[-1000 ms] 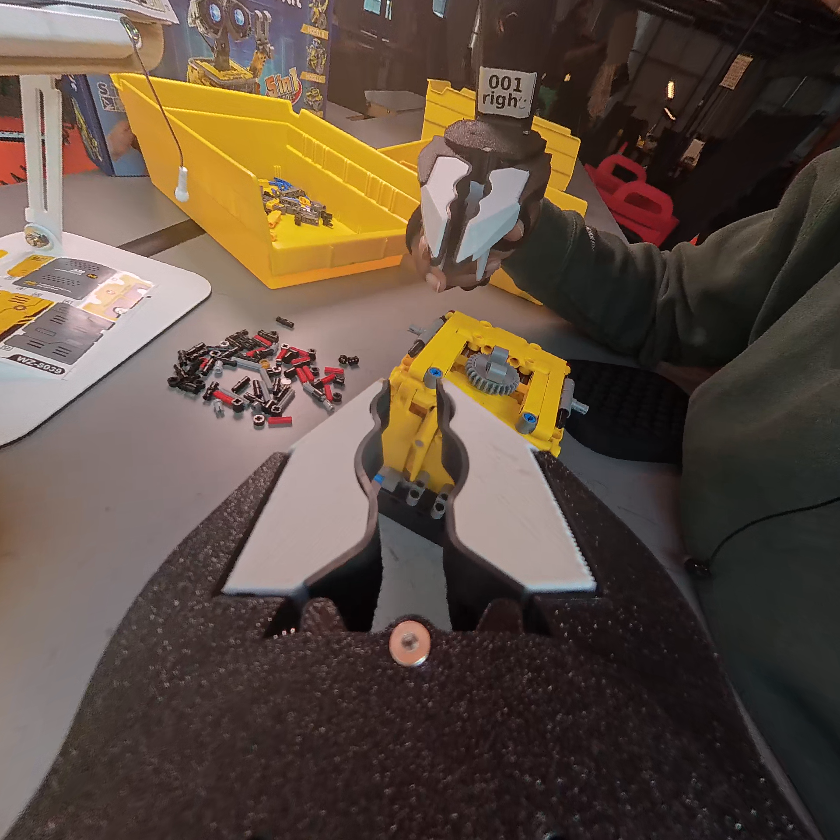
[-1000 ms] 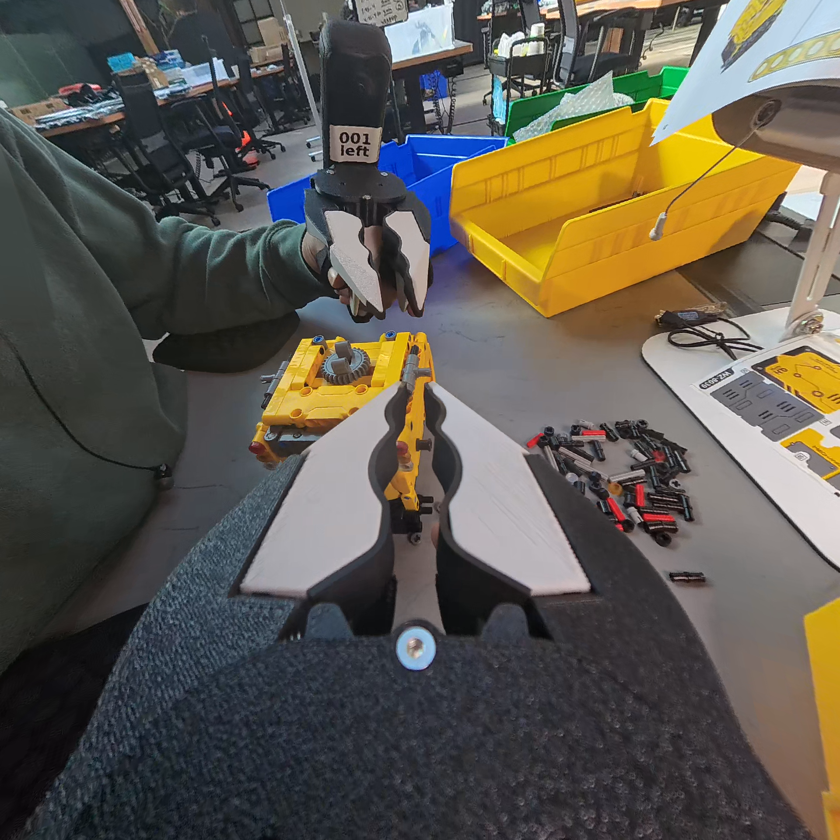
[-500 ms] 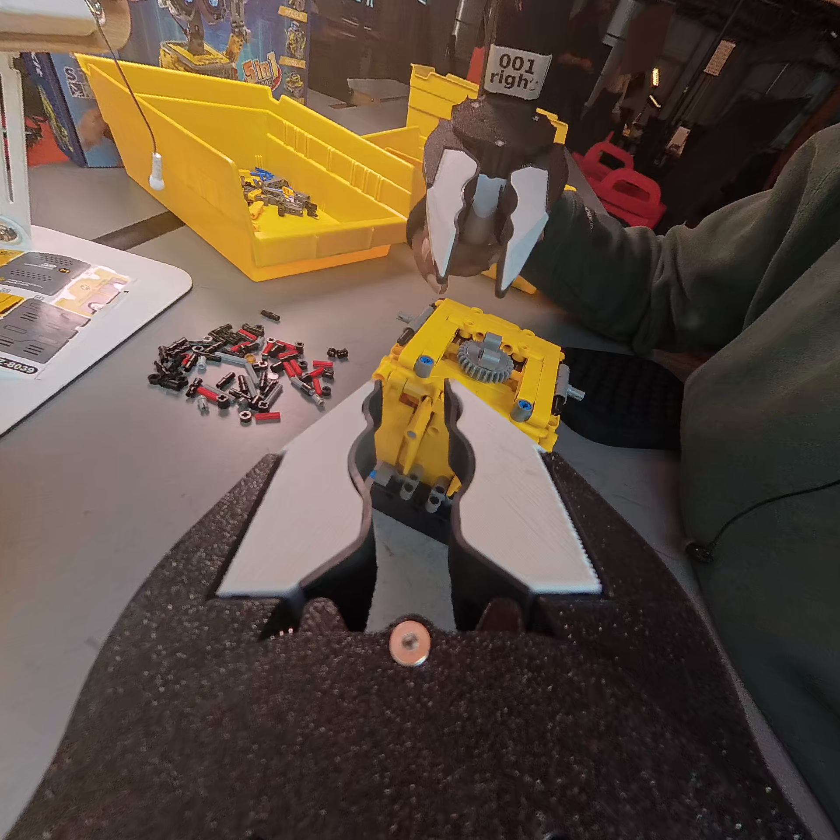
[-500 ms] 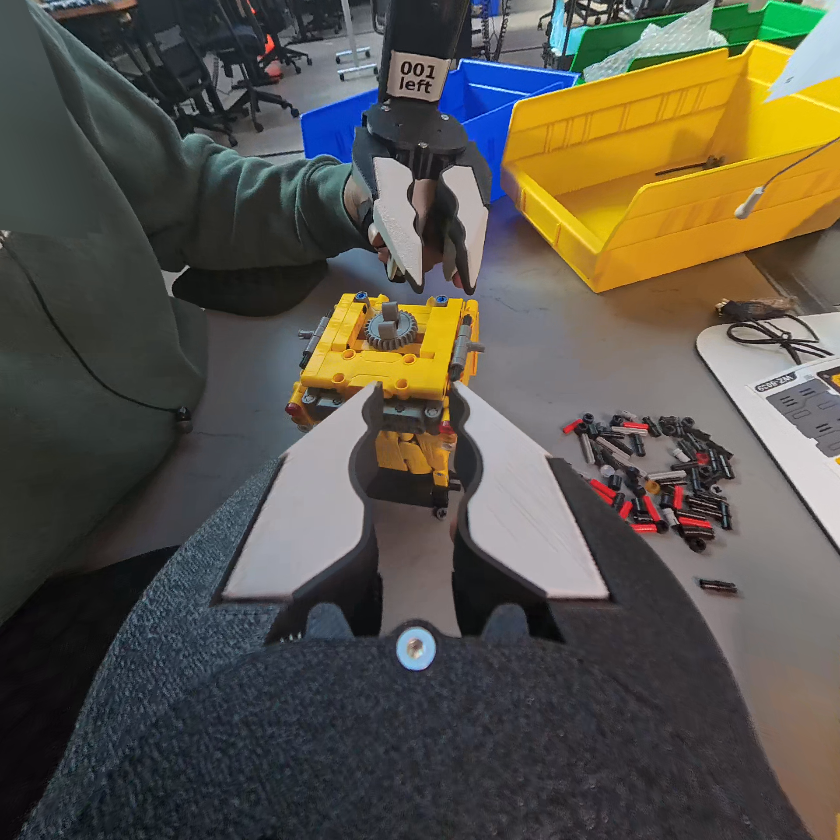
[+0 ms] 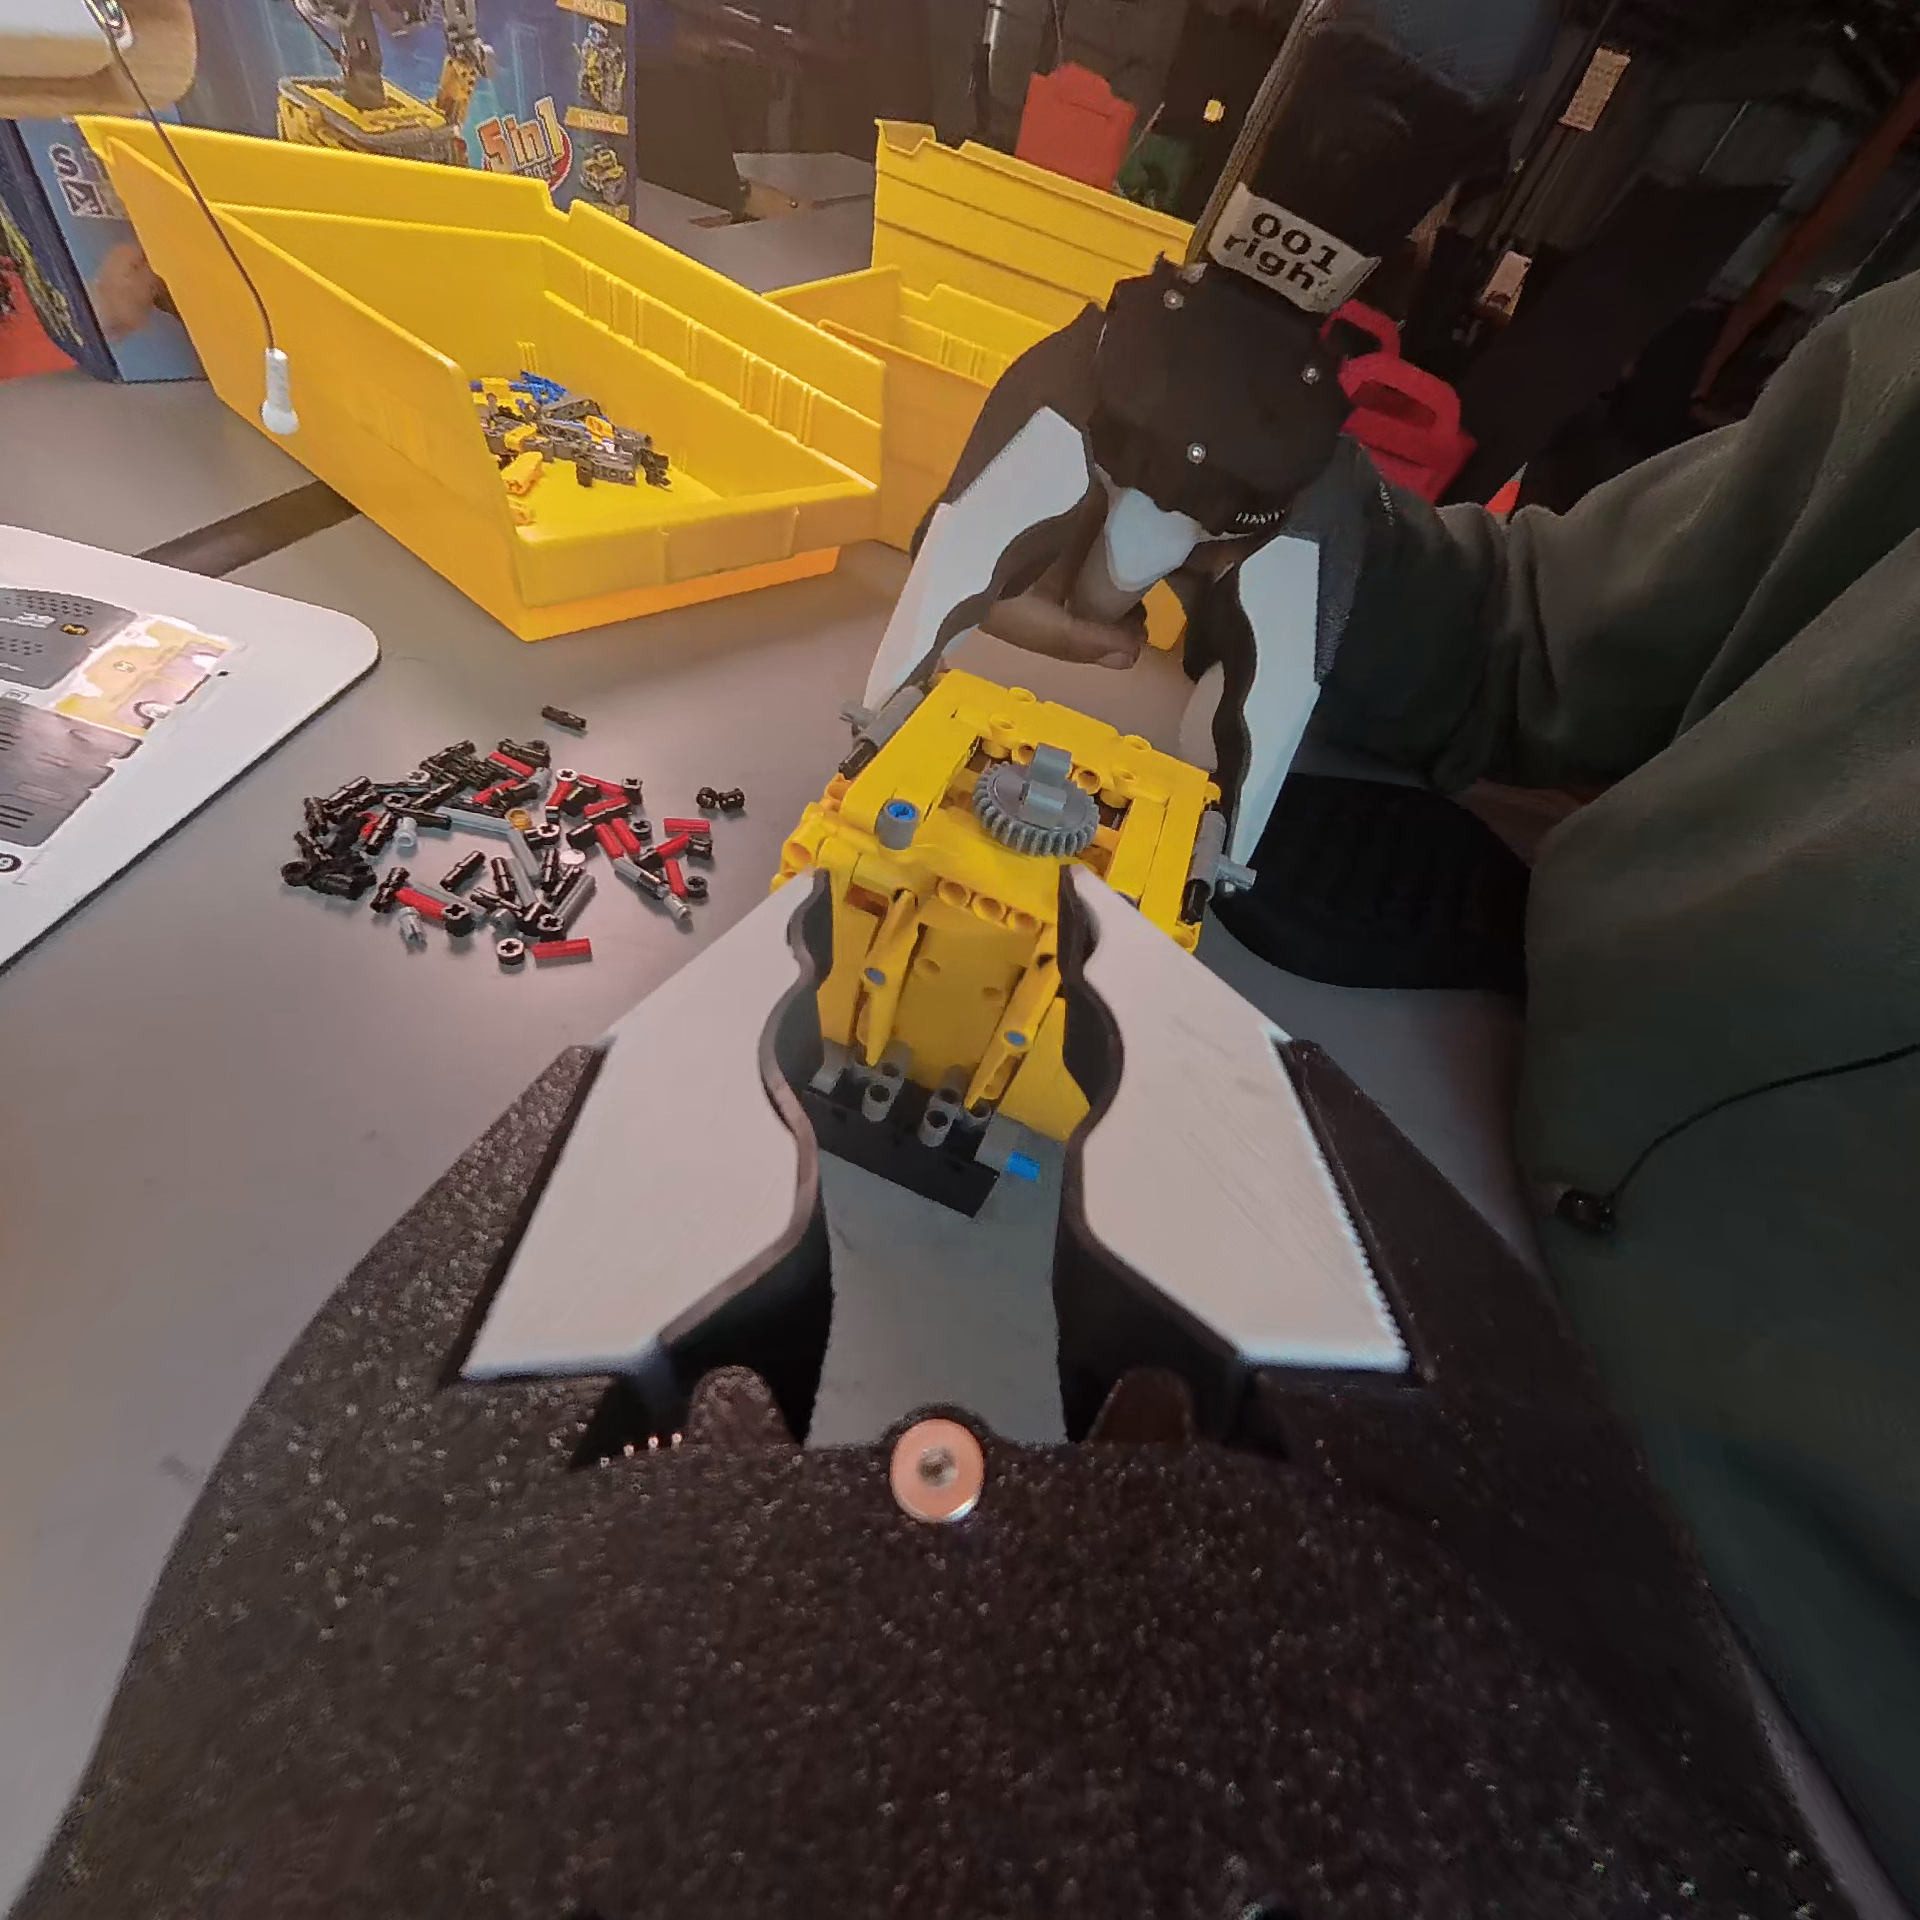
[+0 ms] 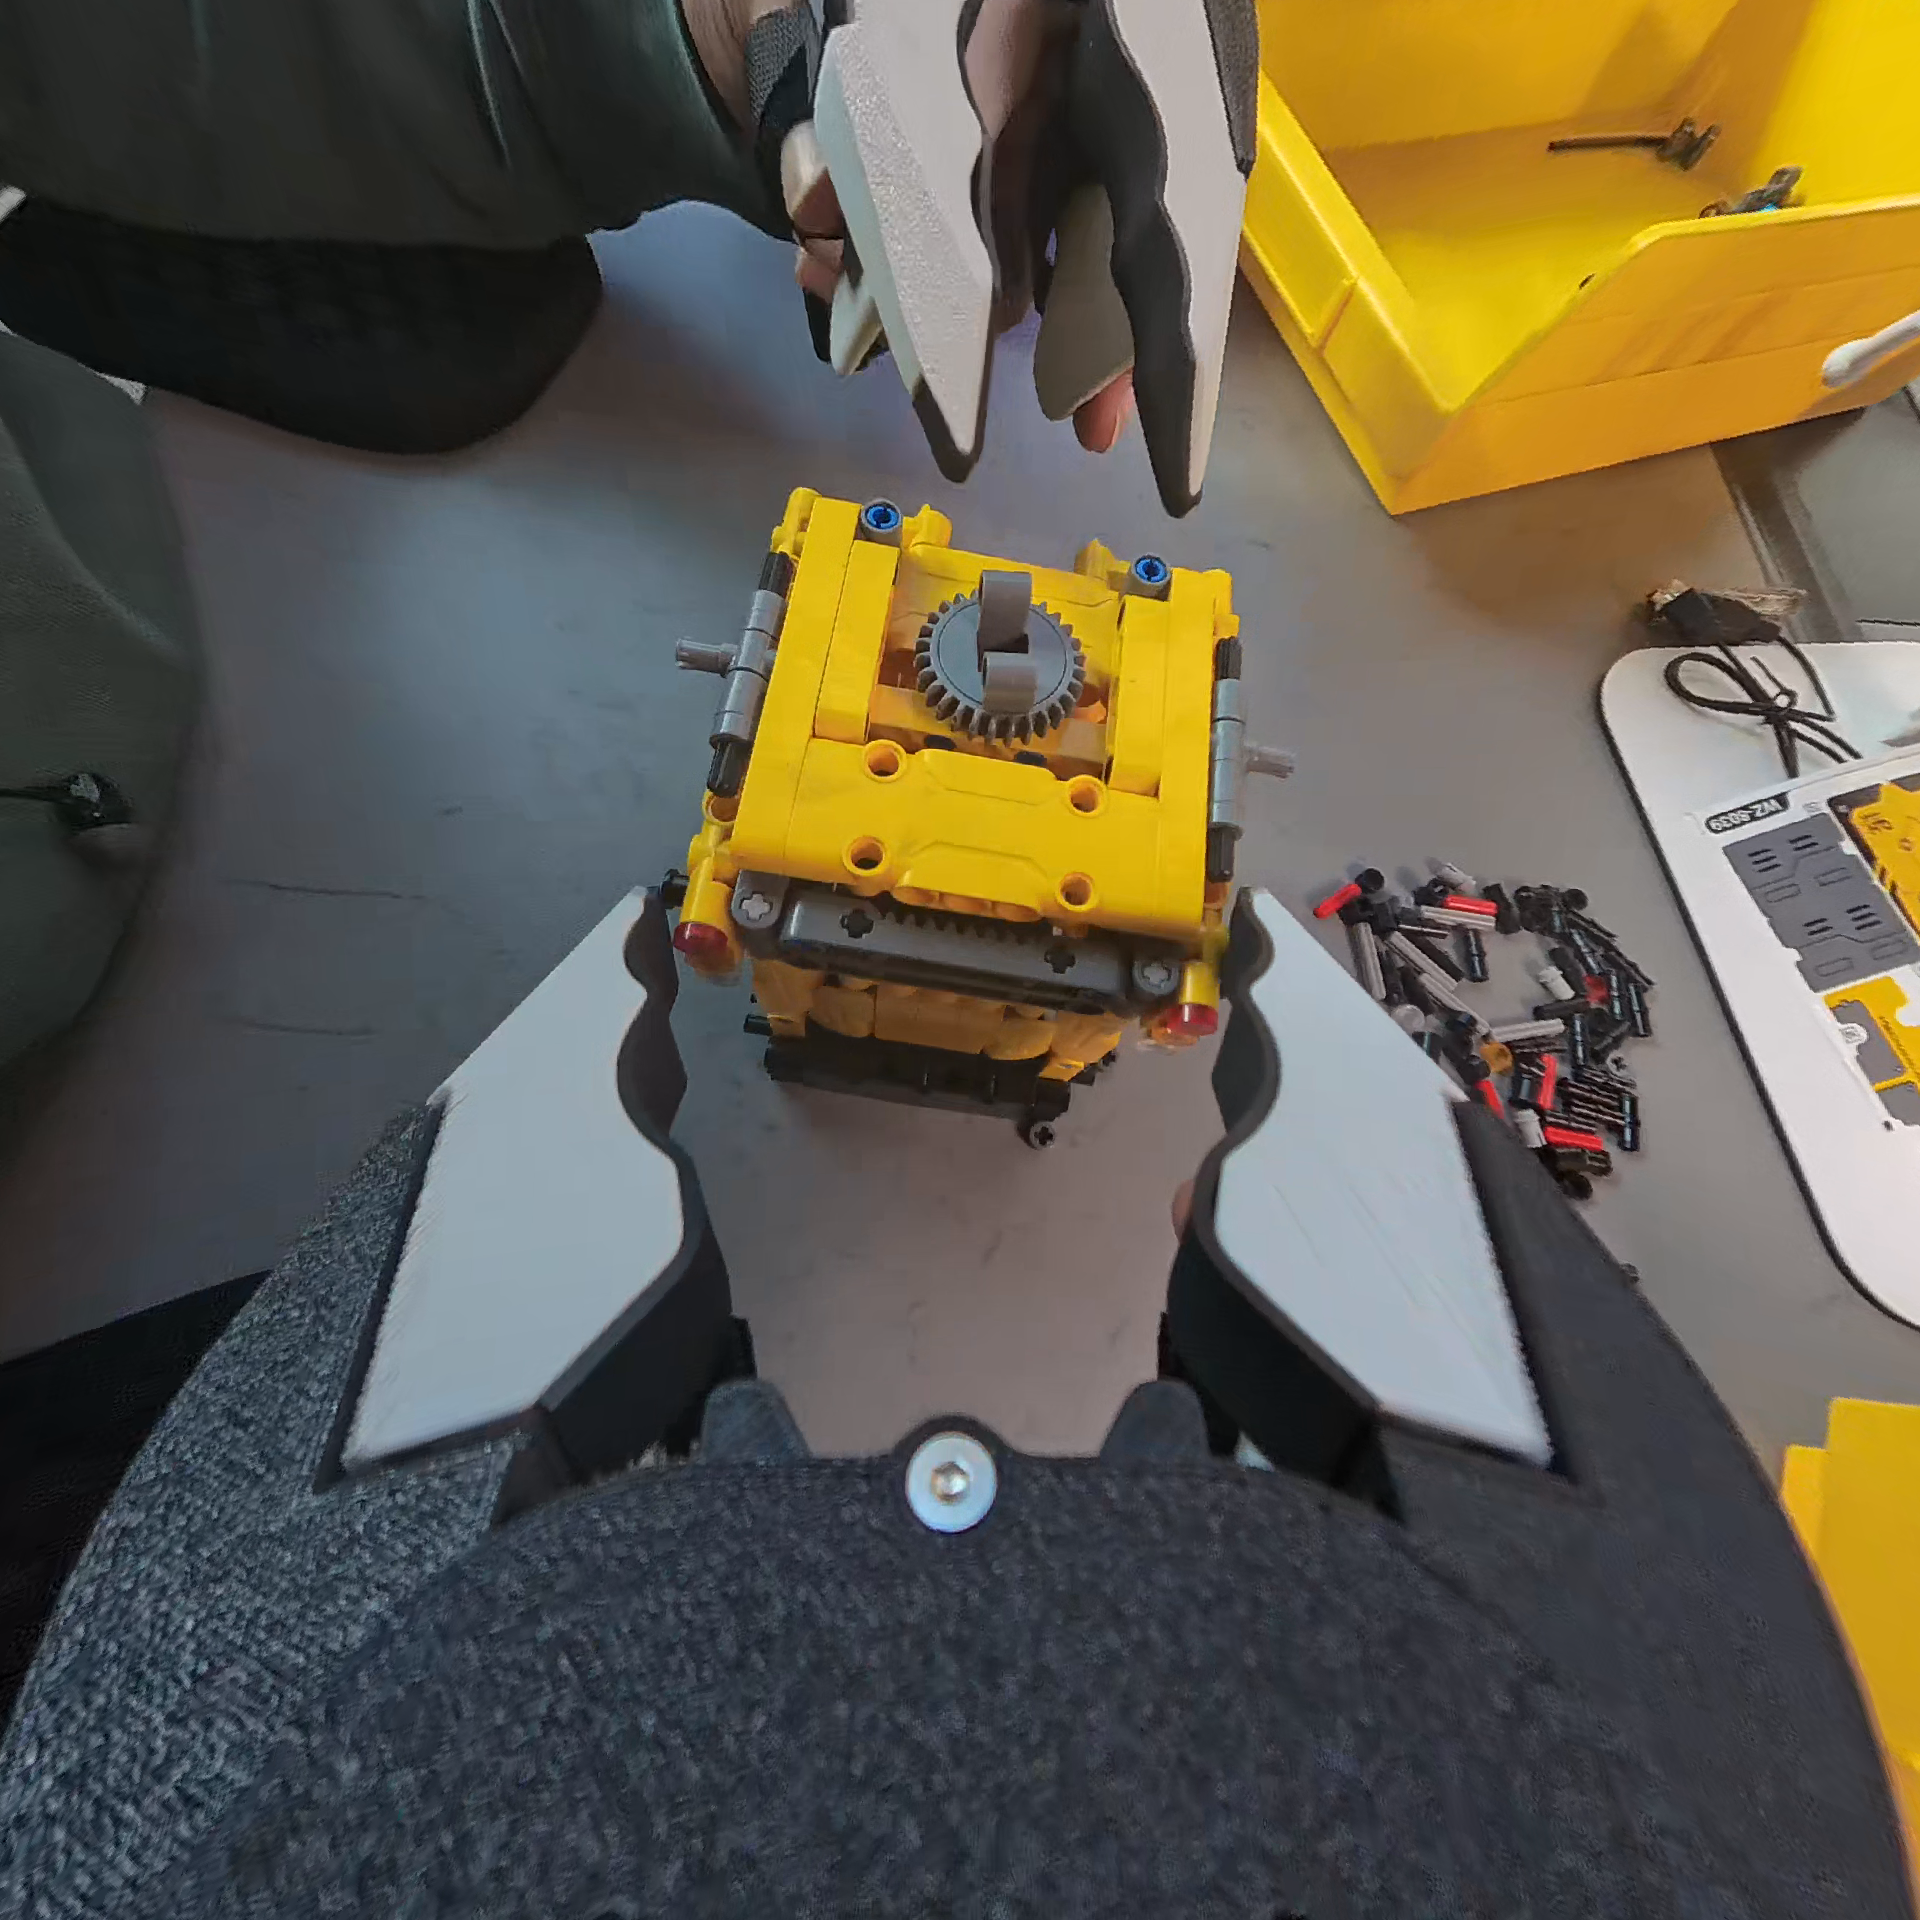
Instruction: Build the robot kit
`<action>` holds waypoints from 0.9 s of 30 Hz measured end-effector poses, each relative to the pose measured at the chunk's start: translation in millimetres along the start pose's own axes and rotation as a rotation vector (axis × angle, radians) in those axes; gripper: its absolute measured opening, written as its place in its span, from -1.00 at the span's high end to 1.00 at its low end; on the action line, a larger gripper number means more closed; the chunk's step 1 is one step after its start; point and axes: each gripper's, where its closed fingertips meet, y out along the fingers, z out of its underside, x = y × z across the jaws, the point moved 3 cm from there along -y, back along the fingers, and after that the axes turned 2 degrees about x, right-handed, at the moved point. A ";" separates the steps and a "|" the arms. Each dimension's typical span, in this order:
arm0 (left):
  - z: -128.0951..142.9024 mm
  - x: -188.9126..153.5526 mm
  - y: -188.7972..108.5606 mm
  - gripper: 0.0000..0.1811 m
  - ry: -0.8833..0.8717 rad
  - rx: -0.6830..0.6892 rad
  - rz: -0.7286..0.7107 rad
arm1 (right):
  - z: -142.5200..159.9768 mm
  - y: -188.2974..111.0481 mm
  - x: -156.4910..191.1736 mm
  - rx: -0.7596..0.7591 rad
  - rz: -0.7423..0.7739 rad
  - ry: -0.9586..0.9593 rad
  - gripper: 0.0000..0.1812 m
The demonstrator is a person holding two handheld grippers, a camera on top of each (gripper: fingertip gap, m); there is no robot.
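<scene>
Right tool [image 6: 956, 935] tilts steeply down, fingers spread wide, flanking the near face of the yellow brick block [image 6: 977, 790] on the grey counter [image 6: 416, 675] without clear contact. Left tool [image 5: 940, 914], angled low from the opposite side, is parted around the block's narrow end; grip uncertain. Loose pins [image 6: 1496, 997] lie right, bare counter left, yellow bin [image 6: 1558, 343] far right.
</scene>
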 end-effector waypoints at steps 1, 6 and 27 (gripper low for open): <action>-0.4 -3.4 -1.7 0.49 0.007 -0.003 0.012 | 0.8 -1.1 0.5 -0.014 -0.005 0.000 -0.16; 10.5 -15.7 2.3 0.31 0.047 0.029 0.039 | 3.7 -4.2 -0.1 -0.109 -0.058 -0.025 -0.15; 9.0 -27.2 10.8 0.15 0.159 0.052 -0.009 | 4.2 -4.2 2.8 -0.244 -0.126 -0.089 -0.14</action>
